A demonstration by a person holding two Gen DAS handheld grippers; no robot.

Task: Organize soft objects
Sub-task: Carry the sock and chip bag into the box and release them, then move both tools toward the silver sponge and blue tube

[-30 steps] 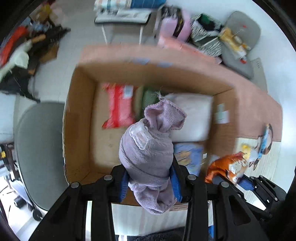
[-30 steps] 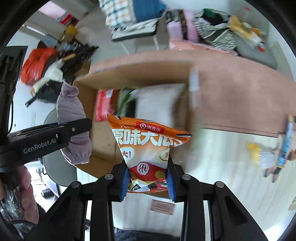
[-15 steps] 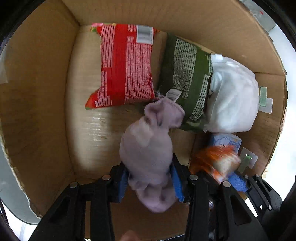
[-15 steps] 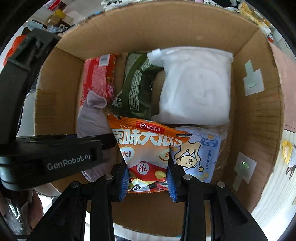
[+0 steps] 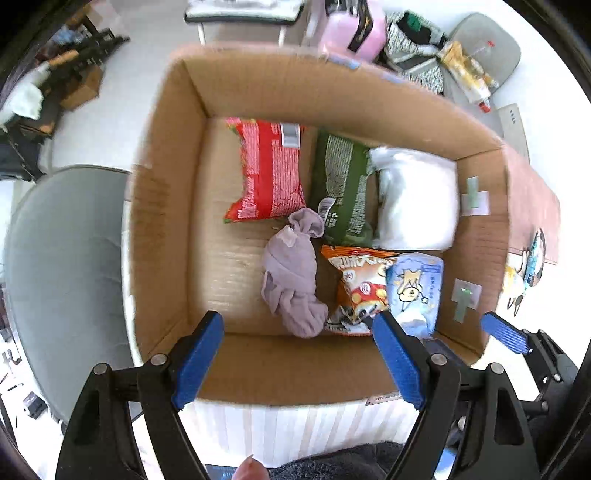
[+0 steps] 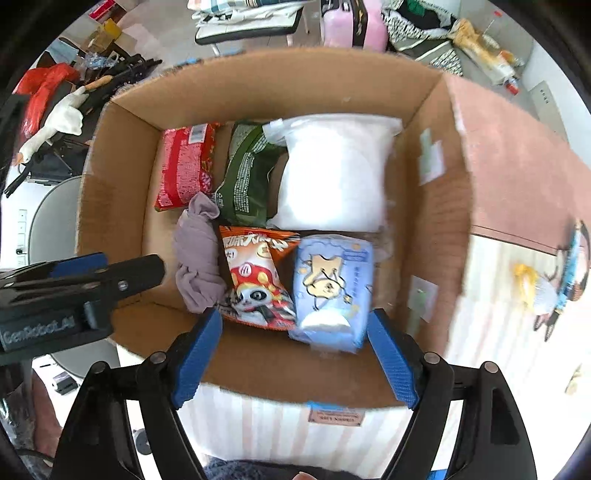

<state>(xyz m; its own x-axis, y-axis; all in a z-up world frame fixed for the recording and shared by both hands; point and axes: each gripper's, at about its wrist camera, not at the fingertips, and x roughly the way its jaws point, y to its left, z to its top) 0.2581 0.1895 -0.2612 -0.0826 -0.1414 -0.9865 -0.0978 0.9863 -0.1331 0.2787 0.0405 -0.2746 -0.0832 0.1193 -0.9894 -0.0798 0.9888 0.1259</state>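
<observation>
A cardboard box stands on the table. Inside lie a lilac rolled cloth, an orange snack bag, a light blue tissue pack, a red bag, a green bag and a white pack. My left gripper is open and empty above the box's near wall. My right gripper is open and empty above the near wall too.
A grey chair stands left of the box. A pink mat covers the table to the right, with a small cartoon toy on the striped cloth. Clutter, clothes and a small white table sit on the floor behind.
Both grippers opened and pulled back up out of the box. The lilac cloth and the orange snack bag were let go and lie on the box floor.
</observation>
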